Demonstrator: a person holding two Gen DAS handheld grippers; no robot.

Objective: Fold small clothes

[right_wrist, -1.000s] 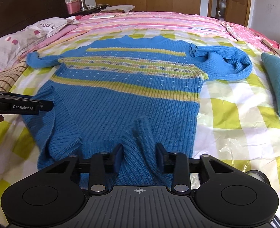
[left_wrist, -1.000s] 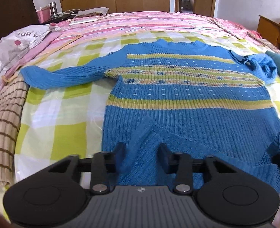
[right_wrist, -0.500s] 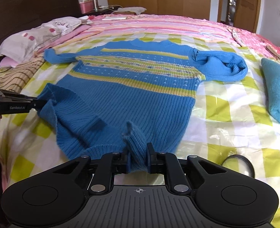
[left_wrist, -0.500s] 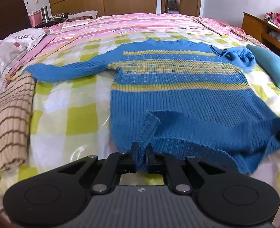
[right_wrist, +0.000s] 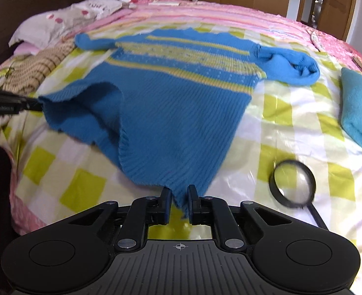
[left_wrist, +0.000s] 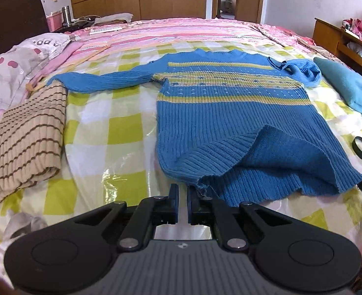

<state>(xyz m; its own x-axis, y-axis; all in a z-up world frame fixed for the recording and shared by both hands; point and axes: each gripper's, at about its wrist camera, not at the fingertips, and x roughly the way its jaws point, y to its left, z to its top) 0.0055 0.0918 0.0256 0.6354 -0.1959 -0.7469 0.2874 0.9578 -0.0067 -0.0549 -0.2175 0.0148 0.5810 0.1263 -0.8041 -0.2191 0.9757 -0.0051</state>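
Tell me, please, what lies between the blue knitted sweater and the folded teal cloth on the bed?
In the right wrist view, a black-rimmed magnifying glass lies on the checked sheet between the blue knitted sweater and the folded teal cloth; otherwise only sheet.

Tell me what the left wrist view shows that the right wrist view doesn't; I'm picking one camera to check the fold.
Only the left wrist view shows the wooden shelf unit at the far right and the whole folded tan striped knit.

Only the right wrist view shows the whole magnifying glass and the right gripper pinching the hem.

Both show the blue sweater, its bunched sleeve, the teal cloth and the left gripper, shut at the sweater's other hem corner.
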